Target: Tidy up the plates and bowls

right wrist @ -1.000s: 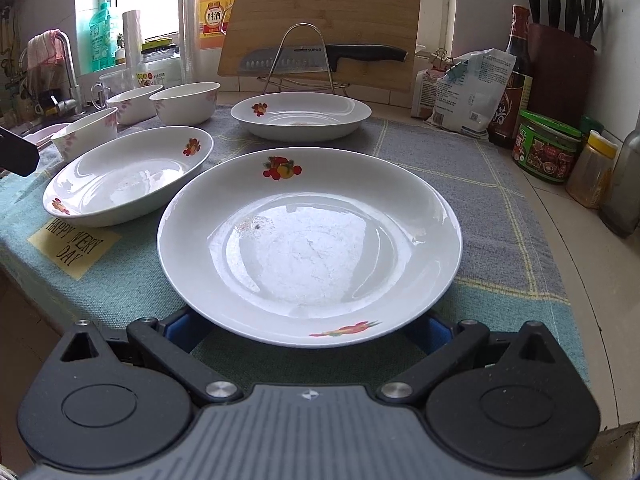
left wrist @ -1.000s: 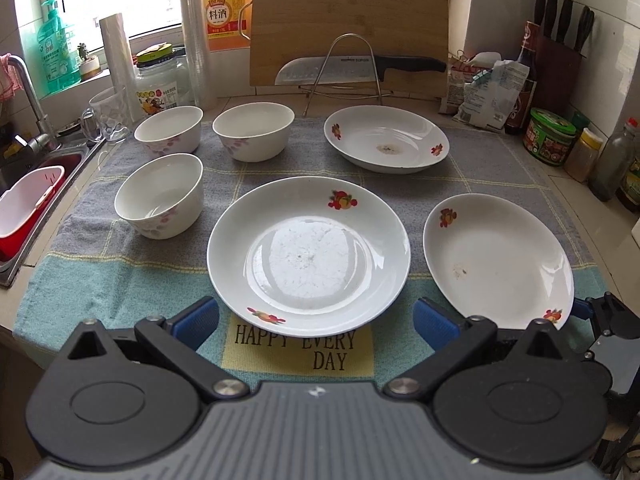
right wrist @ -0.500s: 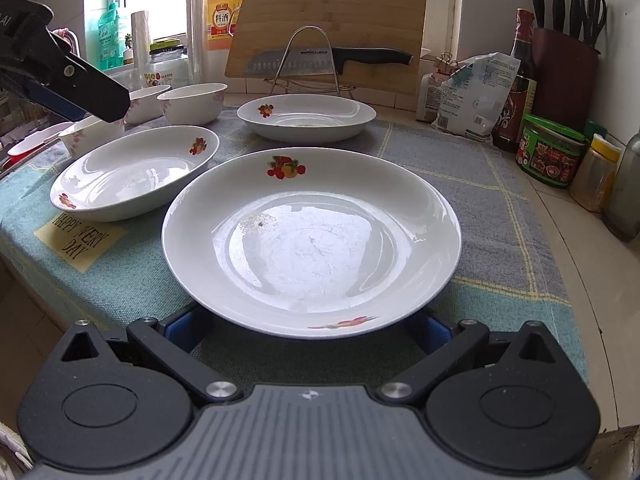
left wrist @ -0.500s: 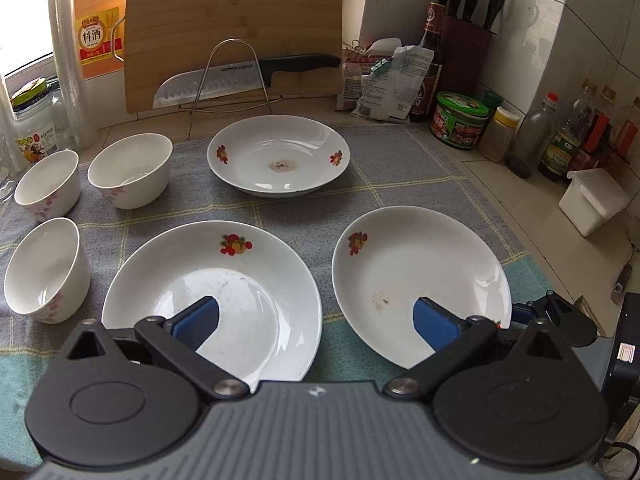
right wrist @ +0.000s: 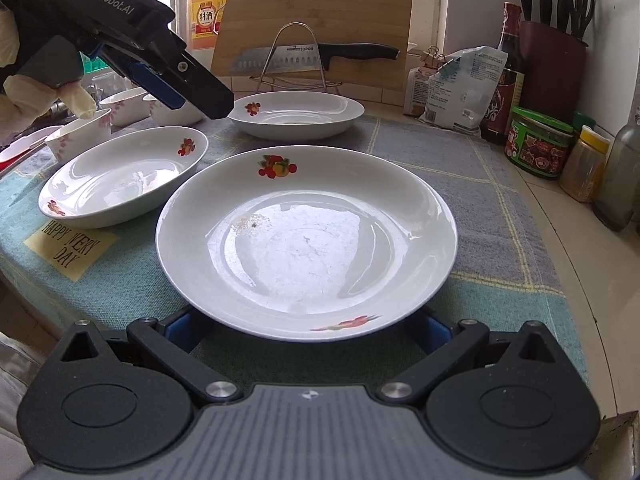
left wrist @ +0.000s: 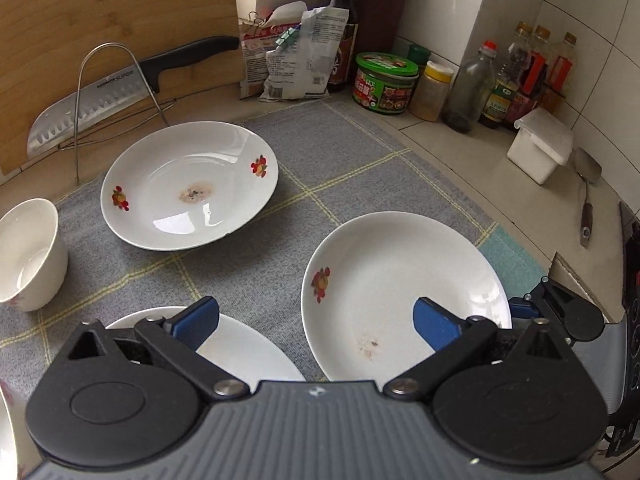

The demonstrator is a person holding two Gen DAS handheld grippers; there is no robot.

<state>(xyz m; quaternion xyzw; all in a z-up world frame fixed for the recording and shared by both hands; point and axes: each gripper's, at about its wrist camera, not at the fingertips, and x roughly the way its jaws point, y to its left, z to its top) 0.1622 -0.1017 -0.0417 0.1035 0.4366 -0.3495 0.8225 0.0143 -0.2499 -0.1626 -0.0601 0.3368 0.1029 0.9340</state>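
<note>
Three white plates with fruit prints lie on a grey and teal cloth (left wrist: 360, 152). The far plate (left wrist: 188, 184) has a brown stain; it also shows in the right wrist view (right wrist: 296, 114). The right plate (left wrist: 400, 280) lies in front of my open right gripper (right wrist: 308, 328), its near rim between the wide-apart blue pads. The middle plate (right wrist: 120, 176) sits left of it. My left gripper (left wrist: 316, 320) is open and empty, hovering above the gap between the middle plate (left wrist: 240, 344) and the right plate. White bowls (right wrist: 80, 132) stand at the left.
A cutting board (right wrist: 316, 20) leans at the back with a knife (right wrist: 312, 58) on a wire rack. Jars, bottles (left wrist: 468, 88), a white box (left wrist: 540, 148) and a knife block (right wrist: 552, 60) line the right wall. A spatula (left wrist: 586, 200) lies on the counter.
My left gripper has swung right and forward, from over the middle plate to above the gap beside the right plate. The right gripper has hardly moved; the plates lie still.
</note>
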